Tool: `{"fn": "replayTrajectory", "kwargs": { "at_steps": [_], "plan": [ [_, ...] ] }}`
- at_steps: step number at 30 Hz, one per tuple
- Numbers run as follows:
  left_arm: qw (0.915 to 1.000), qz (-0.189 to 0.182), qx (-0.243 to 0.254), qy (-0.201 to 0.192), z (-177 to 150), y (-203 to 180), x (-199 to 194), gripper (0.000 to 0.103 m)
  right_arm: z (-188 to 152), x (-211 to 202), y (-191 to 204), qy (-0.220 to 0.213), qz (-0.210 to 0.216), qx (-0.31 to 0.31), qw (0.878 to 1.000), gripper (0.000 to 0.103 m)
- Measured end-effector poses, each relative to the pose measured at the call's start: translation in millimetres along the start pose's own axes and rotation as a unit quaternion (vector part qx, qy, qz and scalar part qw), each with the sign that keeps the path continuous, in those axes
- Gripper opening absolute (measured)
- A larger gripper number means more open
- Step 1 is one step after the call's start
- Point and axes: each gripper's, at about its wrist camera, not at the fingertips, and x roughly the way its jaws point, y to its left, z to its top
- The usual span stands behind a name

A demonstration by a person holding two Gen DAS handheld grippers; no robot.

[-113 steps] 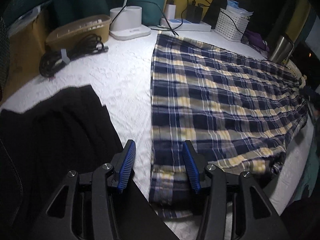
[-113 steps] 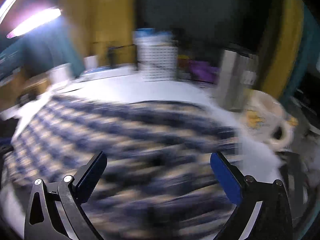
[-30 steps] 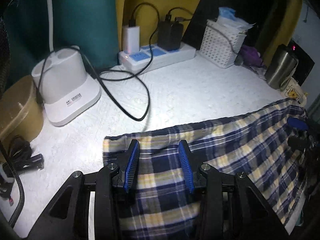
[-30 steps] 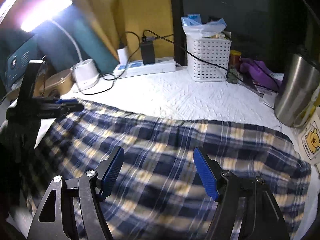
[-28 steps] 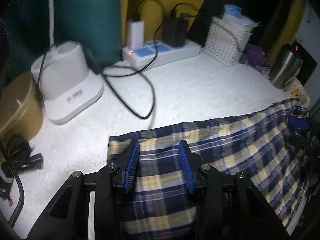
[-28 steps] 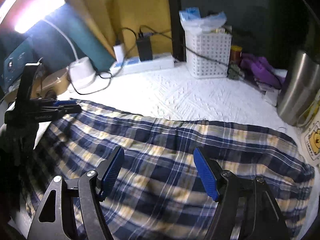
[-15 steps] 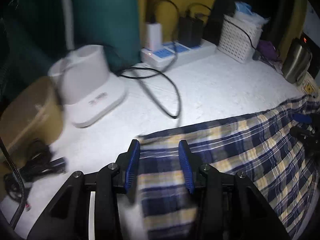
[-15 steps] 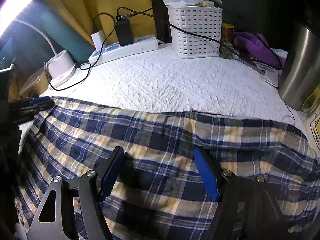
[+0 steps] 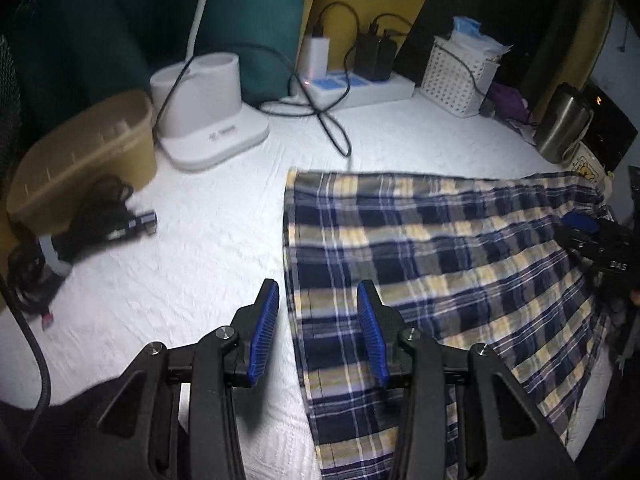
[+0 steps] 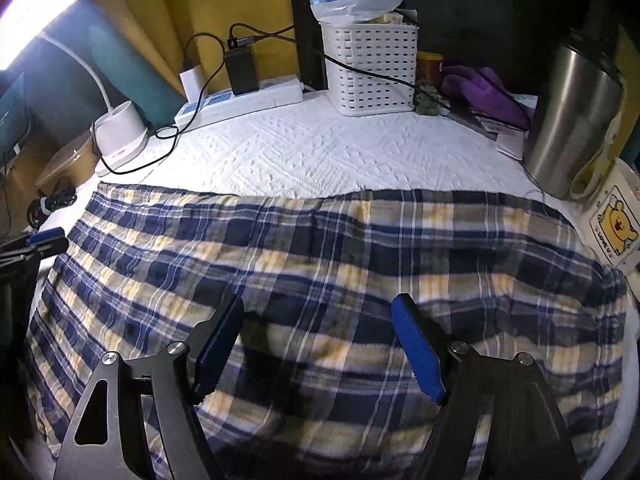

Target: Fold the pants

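I am holding the left gripper point(image 9: 316, 332) with its jaws apart and gripping nothing, straddling the left edge of the plaid pants point(image 10: 320, 264), which are lying flat across the near half of the white table point(image 10: 320, 152). I am keeping the right gripper point(image 10: 320, 344) wide open over the middle of the cloth, also gripping nothing. A power strip point(image 10: 244, 98), white basket point(image 10: 372, 68) and steel mug point(image 10: 568, 124) are sitting along the table's far edge.
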Motion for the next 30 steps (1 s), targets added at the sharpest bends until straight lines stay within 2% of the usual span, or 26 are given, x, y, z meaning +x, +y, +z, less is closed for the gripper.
{"fn": "replayTrajectory", "kwargs": {
  "at_steps": [3, 7, 10, 13, 17, 22, 25, 27, 30],
  "plan": [
    [0.9998, -0.017, 0.005, 0.011, -6, -2, 5, 0.040, -6, -5, 1, 0.000, -0.004, 0.000, 1.000, 0.078],
    [0.9998, -0.016, 0.012, 0.004, -12, -5, 3, 0.039, -13, -10, 2, -0.001, -0.008, 0.003, 1.000, 0.078],
    [0.9997, -0.017, 0.016, 0.003, -14, -5, 3, 0.014, -16, -11, 3, 0.001, -0.012, 0.006, 1.000, 0.078],
    [0.9996, -0.013, 0.024, -0.001, -14, -6, 0, 0.005, -18, -15, 4, 0.000, -0.017, 0.016, 1.000, 0.078],
    [0.9993, -0.004, 0.036, -0.009, -14, -9, -4, 0.003, -20, -21, 8, -0.003, -0.015, 0.011, 1.000, 0.078],
    [0.9995, 0.007, 0.028, -0.014, -9, 1, -5, 0.002, -27, -27, 11, -0.002, -0.013, 0.010, 1.000, 0.078],
    [0.9991, 0.035, 0.024, -0.008, -9, 2, -6, 0.002, -36, -32, 10, 0.002, -0.017, 0.014, 1.000, 0.078],
    [0.9993, 0.034, 0.006, -0.018, -7, 3, -16, 0.002, -42, -37, 10, 0.002, -0.020, 0.014, 1.000, 0.078],
    [0.9976, 0.055, -0.004, -0.043, -8, -3, -43, 0.003, -52, -47, 9, 0.002, -0.021, 0.018, 1.000, 0.078]
  ]
}}
